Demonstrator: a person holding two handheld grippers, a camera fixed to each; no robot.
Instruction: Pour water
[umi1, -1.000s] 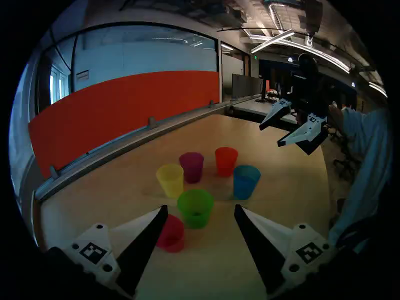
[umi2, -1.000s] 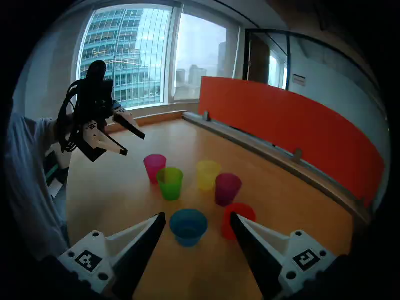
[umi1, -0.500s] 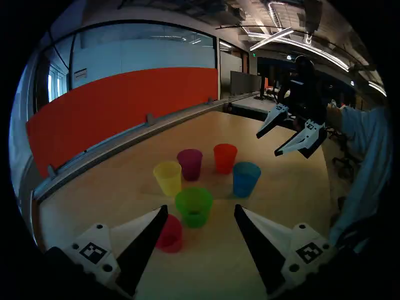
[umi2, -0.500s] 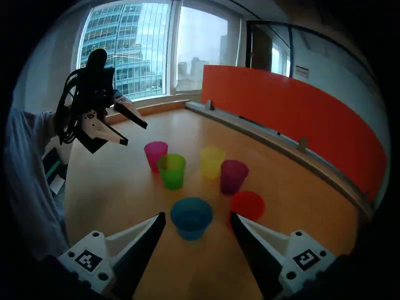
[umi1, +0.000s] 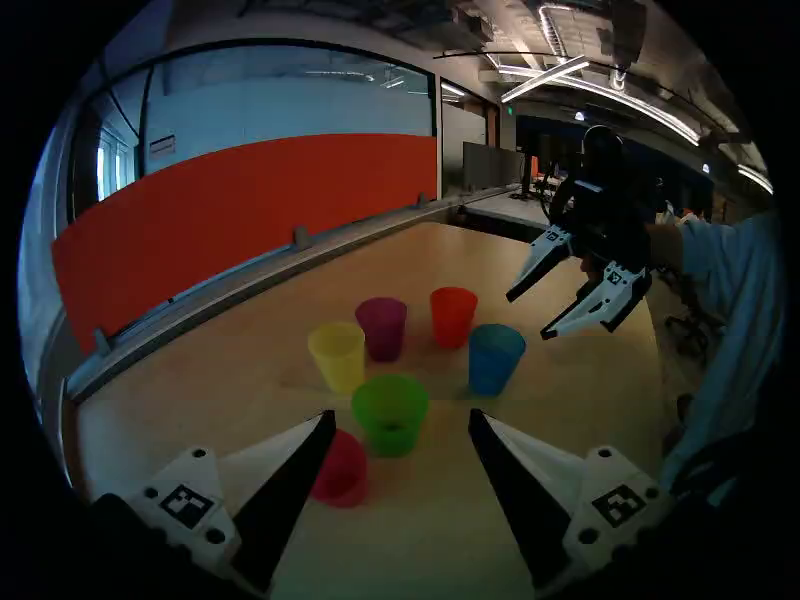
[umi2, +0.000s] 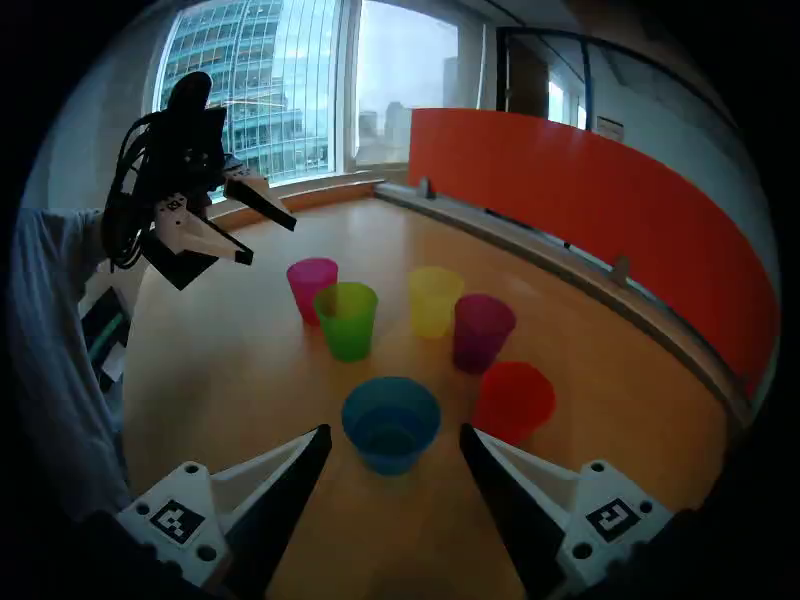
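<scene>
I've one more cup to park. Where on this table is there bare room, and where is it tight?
Bare table lies between the green cup and the person's sleeve, and between the red cup and the orange partition. Crowded: the six cups cluster mid-table, gaps narrow.

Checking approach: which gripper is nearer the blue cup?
Right. The right gripper hangs just short of the blue cup; the left gripper hovers farther off, nearer the green cup.

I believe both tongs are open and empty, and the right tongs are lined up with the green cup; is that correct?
Not quite. In the right gripper view, the right tongs are lined up with the blue cup; the green cup stands farther off. Both tongs are indeed open and empty, the left tongs included.
</scene>
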